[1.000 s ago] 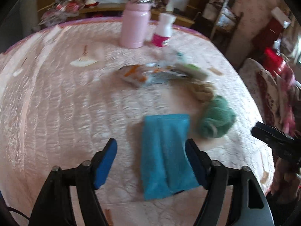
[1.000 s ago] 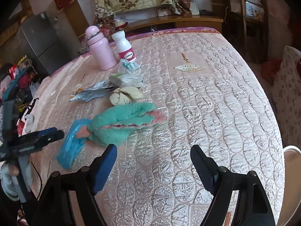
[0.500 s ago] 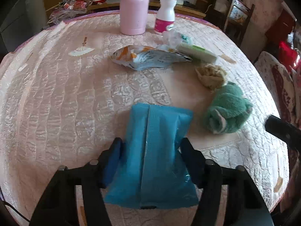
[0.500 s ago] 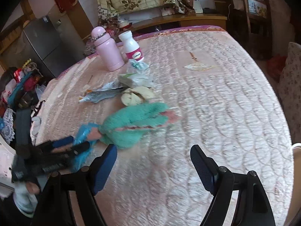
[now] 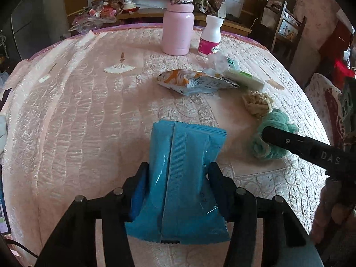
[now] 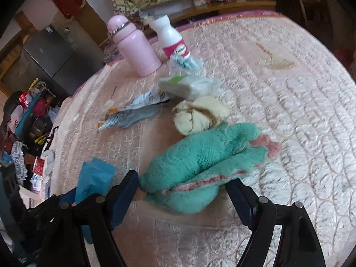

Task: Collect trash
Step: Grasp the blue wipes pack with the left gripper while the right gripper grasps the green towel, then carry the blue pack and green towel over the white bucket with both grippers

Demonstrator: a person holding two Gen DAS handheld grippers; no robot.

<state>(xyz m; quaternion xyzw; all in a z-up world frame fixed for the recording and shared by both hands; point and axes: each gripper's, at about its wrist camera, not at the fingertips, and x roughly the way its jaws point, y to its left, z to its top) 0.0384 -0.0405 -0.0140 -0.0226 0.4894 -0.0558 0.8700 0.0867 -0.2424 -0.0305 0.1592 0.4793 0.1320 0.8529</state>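
My left gripper point(image 5: 178, 175) is shut on a blue plastic packet point(image 5: 182, 173), its pads pressing both sides; the packet also shows in the right wrist view point(image 6: 93, 180). My right gripper point(image 6: 182, 189) is open, its jaws on either side of a green fluffy cloth point(image 6: 200, 164), which also shows in the left wrist view point(image 5: 271, 138). An orange and white snack wrapper point(image 5: 191, 81) lies further back, also in the right wrist view point(image 6: 133, 113). A white and green wrapper point(image 6: 189, 86) and a crumpled cream wad point(image 6: 200, 115) lie beside it.
A pink bottle point(image 5: 178, 22) and a white pill bottle point(image 5: 211, 36) stand at the far edge of the pink quilted table point(image 5: 77, 111). Chairs and cluttered furniture surround the table. A pile of bags point(image 6: 29, 111) sits at the left.
My left gripper moved forward over the blue packet and closed on it. My right gripper moved toward the green cloth, which now lies between its open jaws.
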